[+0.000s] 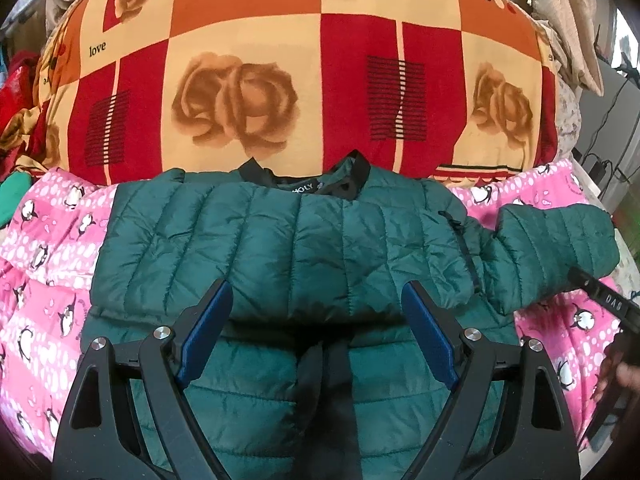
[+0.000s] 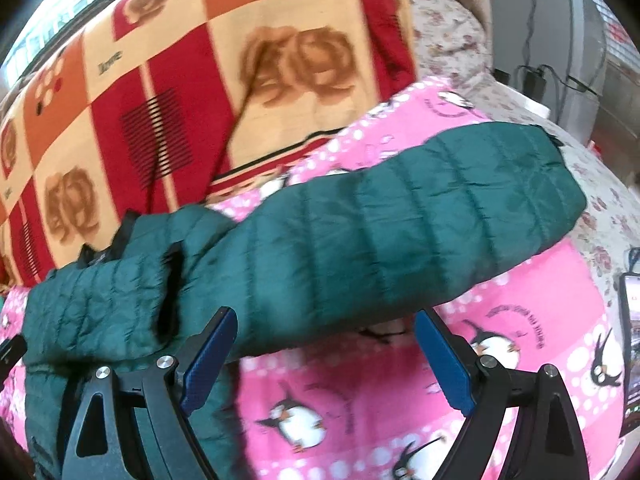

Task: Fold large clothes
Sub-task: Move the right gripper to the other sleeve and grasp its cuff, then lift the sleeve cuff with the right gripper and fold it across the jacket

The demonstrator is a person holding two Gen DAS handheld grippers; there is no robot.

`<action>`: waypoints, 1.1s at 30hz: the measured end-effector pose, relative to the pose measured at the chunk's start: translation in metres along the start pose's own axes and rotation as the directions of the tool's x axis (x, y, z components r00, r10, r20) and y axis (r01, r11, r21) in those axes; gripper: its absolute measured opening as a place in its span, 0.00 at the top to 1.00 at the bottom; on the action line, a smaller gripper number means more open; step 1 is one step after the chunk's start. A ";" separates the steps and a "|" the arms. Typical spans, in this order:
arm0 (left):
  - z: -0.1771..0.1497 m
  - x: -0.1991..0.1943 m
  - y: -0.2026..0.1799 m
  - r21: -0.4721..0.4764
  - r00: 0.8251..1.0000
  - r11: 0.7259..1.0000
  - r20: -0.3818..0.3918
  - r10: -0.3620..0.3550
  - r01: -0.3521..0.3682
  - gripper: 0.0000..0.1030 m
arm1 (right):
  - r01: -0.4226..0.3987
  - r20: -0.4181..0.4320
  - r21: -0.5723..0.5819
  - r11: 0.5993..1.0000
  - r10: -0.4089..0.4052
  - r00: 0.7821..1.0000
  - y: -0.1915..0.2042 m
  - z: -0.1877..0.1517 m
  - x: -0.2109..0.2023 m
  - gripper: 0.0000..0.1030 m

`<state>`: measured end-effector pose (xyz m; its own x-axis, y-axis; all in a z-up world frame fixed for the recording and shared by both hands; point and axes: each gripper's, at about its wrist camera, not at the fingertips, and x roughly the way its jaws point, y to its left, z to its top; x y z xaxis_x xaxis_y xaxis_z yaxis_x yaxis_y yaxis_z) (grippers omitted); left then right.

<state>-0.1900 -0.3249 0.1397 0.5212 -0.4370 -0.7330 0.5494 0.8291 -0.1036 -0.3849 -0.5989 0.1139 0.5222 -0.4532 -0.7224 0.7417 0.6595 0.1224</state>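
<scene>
A dark green quilted puffer jacket (image 1: pixel 280 240) lies on a pink penguin blanket (image 1: pixel 44 264), collar away from me, one sleeve folded across the chest. Its other sleeve (image 1: pixel 556 248) sticks out to the right. My left gripper (image 1: pixel 318 296) is open, jaws wide, hovering over the jacket's lower front. My right gripper (image 2: pixel 326 326) is open and empty, just in front of the outstretched sleeve (image 2: pixel 400 232); the jacket body (image 2: pixel 100 300) is at the left. The right gripper's body shows at the left wrist view's right edge (image 1: pixel 604 300).
A large red, orange and cream rose-patterned blanket (image 1: pixel 300 72) is piled behind the jacket. A floral sheet (image 2: pixel 600 200) lies to the right, with a phone or tablet (image 2: pixel 630 352) at the edge. Cables and a grey unit (image 2: pixel 560 60) stand at the far right.
</scene>
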 end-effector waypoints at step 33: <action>-0.002 0.024 0.048 -0.067 0.998 0.997 -0.041 0.040 -0.043 0.16 | -0.003 0.143 0.230 0.973 -0.030 0.989 -0.138 0.059 0.038 0.80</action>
<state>-0.1520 -0.2952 0.1157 0.5157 -0.3885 -0.7636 0.4817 0.8686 -0.1165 -0.4422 -0.7423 0.1103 0.5542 -0.5541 -0.6212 0.8169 0.5053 0.2782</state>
